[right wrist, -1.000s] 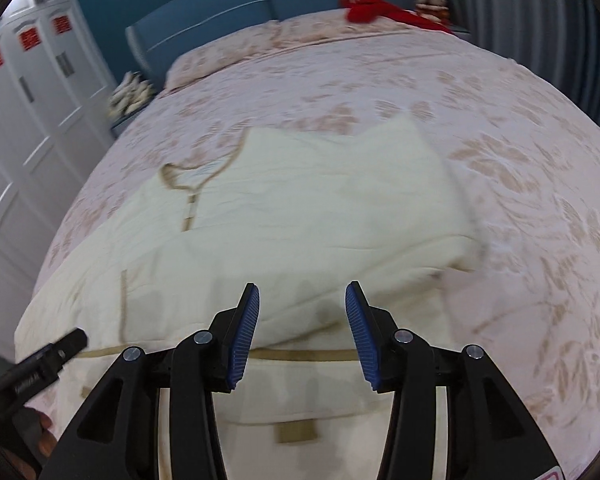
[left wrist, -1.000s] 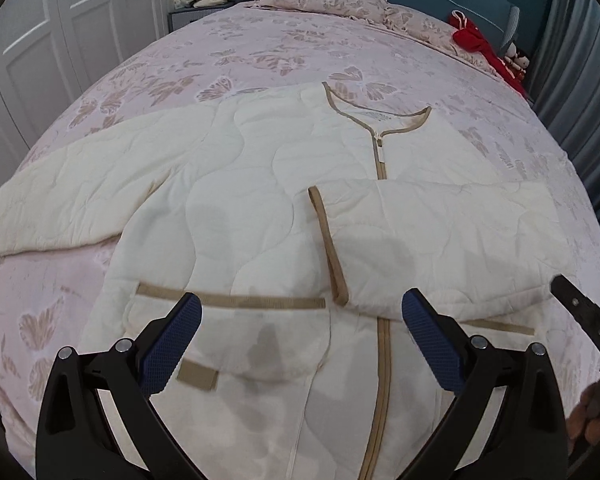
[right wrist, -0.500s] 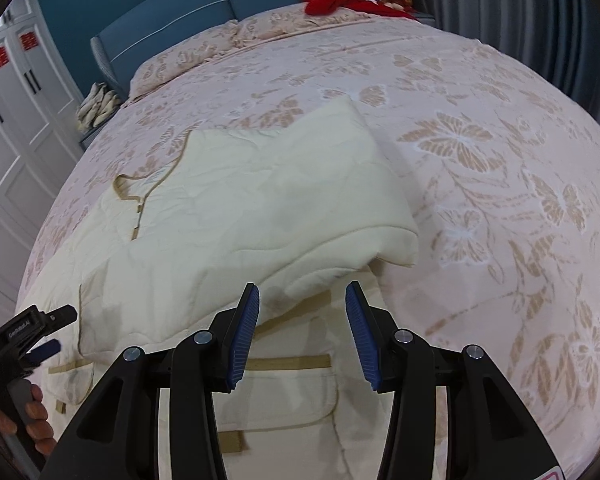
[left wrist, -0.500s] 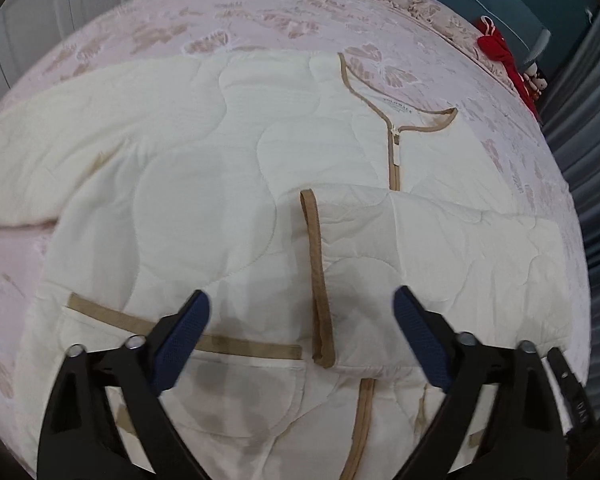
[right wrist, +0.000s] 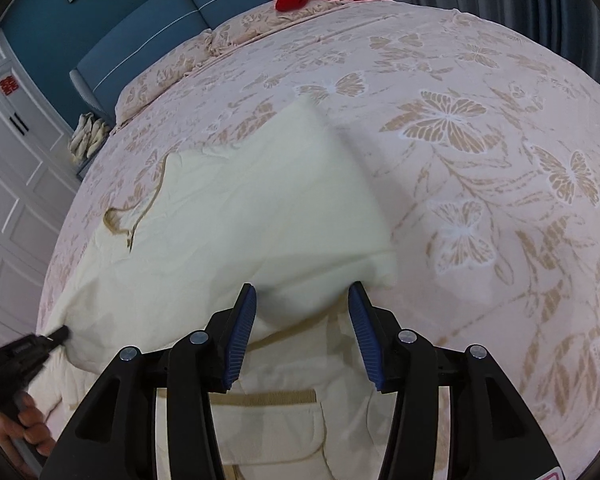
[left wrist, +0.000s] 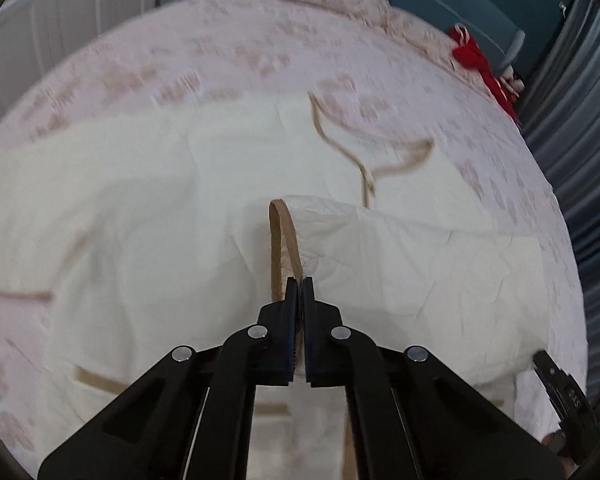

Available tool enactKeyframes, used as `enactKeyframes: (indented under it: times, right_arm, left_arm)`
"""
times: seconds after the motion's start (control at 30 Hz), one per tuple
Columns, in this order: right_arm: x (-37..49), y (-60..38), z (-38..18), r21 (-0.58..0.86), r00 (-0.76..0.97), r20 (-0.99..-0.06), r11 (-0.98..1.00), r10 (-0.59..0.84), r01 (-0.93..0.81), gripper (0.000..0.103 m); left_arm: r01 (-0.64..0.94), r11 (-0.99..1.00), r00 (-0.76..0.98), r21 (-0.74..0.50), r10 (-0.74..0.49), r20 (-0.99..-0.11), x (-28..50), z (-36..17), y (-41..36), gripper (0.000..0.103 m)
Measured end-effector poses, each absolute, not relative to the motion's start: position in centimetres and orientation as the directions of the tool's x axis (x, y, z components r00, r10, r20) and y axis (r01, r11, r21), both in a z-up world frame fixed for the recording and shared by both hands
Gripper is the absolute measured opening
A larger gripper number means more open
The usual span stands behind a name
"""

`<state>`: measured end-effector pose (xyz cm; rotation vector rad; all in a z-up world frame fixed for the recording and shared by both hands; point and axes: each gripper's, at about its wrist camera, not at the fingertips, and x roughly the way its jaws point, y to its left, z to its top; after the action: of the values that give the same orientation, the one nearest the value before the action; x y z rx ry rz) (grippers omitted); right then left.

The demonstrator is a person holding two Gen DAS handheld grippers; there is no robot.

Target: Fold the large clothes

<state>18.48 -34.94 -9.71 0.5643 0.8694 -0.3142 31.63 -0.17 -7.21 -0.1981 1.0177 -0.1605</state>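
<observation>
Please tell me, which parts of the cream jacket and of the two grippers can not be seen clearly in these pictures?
- Left wrist view: the left hand-held gripper, just closed on the tan-trimmed cuff, hides the pinched fabric behind its black fingers.
- Same view: the cream quilted jacket is motion-blurred and its left sleeve runs off the edge.
- Right wrist view: the open right hand-held gripper straddles the folded sleeve; whether the pads touch it is unclear.
- Both views: gripper bodies cover the jacket's hem.

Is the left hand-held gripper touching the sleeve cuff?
Touching. The left wrist view shows the left hand-held gripper shut on the tan-trimmed sleeve cuff.
</observation>
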Motion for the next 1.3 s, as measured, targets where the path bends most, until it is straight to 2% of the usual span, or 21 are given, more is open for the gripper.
enactKeyframes:
  times: [0.1, 0.23, 0.6, 0.77, 0.8, 0.83, 0.87, 0.93, 1.03, 1.17, 1.3]
  right_arm:
    - [19.5, -34.6, -9.7, 0.326, 0.613, -0.789, 0.821, -0.037, 0.469, 0.048]
    - [20.3, -34.0, -10.3, 0.335, 0.612, -0.791, 0.820, -0.023, 0.464, 0.048]
    - [19.3, -34.6, -11.8, 0.336, 0.574, -0.819, 0.801, -0.012, 0.496, 0.048]
    - [21.0, -36.1, -13.2, 0.436, 0.595, -0.800, 0.755, 0.077, 0.489, 0.049]
    - [21.3, -36.8, -13.2, 0.492, 0.622, -0.775, 0.723, 0.110, 0.485, 0.043]
    - [21.4, -37.1, -13.0, 0.528, 0.648, -0.751, 0.704, 0.127, 0.475, 0.032]
    - [21.4, -37.4, -12.3, 0.552, 0.673, -0.728, 0.691, 0.127, 0.467, 0.013]
    - [21.2, -37.6, -10.1, 0.575, 0.732, -0.673, 0.698, 0.107, 0.426, 0.008]
    - [21.0, -36.3, -7.1, 0.486, 0.763, -0.646, 0.784, 0.026, 0.386, 0.007]
    - [23.6, -34.0, -11.0, 0.211, 0.584, -0.807, 0.877, -0.094, 0.432, 0.007]
    - [24.1, -32.6, -14.4, 0.090, 0.504, -0.851, 0.906, -0.146, 0.414, 0.007]
  left_arm:
    - [0.015, 0.977, 0.539, -0.211, -0.186, -0.822, 32.6, -6.4, 1.2, 0.001]
    - [-0.061, 0.984, 0.525, -0.168, -0.112, -0.844, 33.0, -7.9, 3.9, 0.001]
    - [-0.053, 0.987, 0.505, -0.152, -0.105, -0.856, 32.5, -9.5, 5.0, 0.001]
    - [-0.052, 0.987, 0.505, -0.151, -0.104, -0.857, 32.5, -9.4, 5.0, 0.001]
    - [-0.055, 0.987, 0.506, -0.152, -0.104, -0.856, 32.5, -9.5, 5.0, 0.001]
    - [-0.055, 0.986, 0.507, -0.157, -0.108, -0.855, 32.5, -9.4, 5.0, 0.001]
    - [-0.053, 0.985, 0.514, -0.162, -0.112, -0.851, 32.6, -9.2, 5.0, 0.001]
    - [-0.042, 0.984, 0.546, -0.172, -0.121, -0.829, 32.8, -8.0, 4.9, 0.001]
    - [-0.023, 0.989, 0.590, -0.149, -0.107, -0.800, 33.0, -6.8, 4.5, 0.001]
    - [-0.022, 0.996, 0.525, -0.089, -0.065, -0.849, 34.0, -9.9, 3.7, 0.001]
    - [-0.023, 0.999, 0.468, -0.031, -0.016, -0.884, 34.0, -13.8, 3.0, 0.002]
